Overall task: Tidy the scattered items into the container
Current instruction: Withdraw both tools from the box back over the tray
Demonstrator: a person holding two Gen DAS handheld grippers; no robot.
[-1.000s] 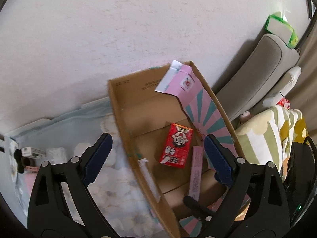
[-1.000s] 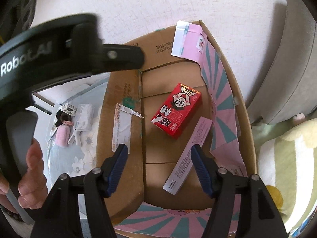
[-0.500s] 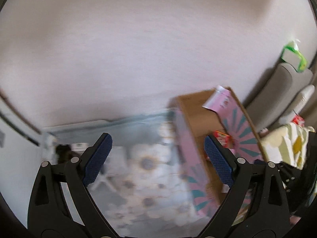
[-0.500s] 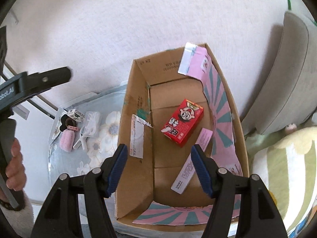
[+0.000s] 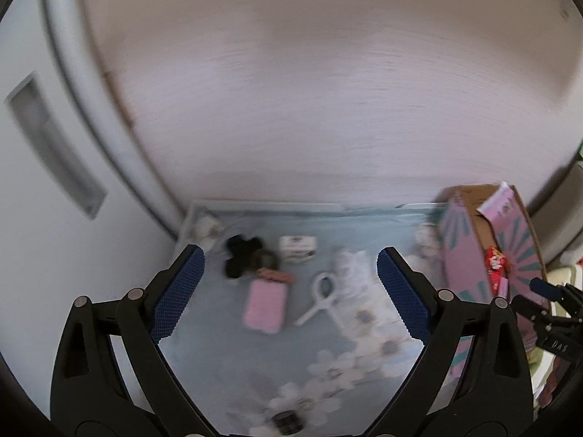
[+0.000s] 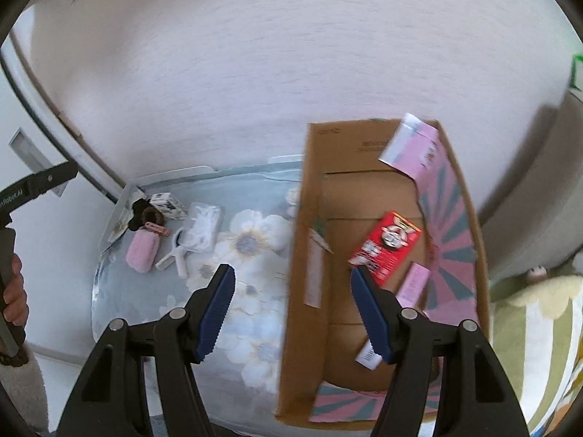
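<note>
A cardboard box (image 6: 313,167) with pink and teal flaps stands on a floral cloth and holds a red carton (image 6: 388,247) and a pink slim box (image 6: 413,284). It also shows in the left wrist view (image 5: 462,240). Loose items lie at the cloth's far left: a pink fuzzy item (image 5: 265,305), a white handled tool (image 5: 319,298), a small white box (image 5: 297,248), a black item (image 5: 240,255), a clear packet (image 5: 351,273). My left gripper (image 5: 289,295) is open and empty, above them. My right gripper (image 6: 293,307) is open and empty over the box's left wall.
A floral cloth (image 6: 251,244) covers the table. A white wall runs behind. A white cabinet (image 5: 47,167) stands at the left. A grey cushion (image 6: 528,200) and a striped pillow (image 6: 535,346) lie to the right of the box. A small dark jar (image 5: 288,420) sits near the front.
My left gripper has swung left from over the box to above the scattered items. My right gripper has drawn back and shifted left, from over the box's inside to its left wall.
</note>
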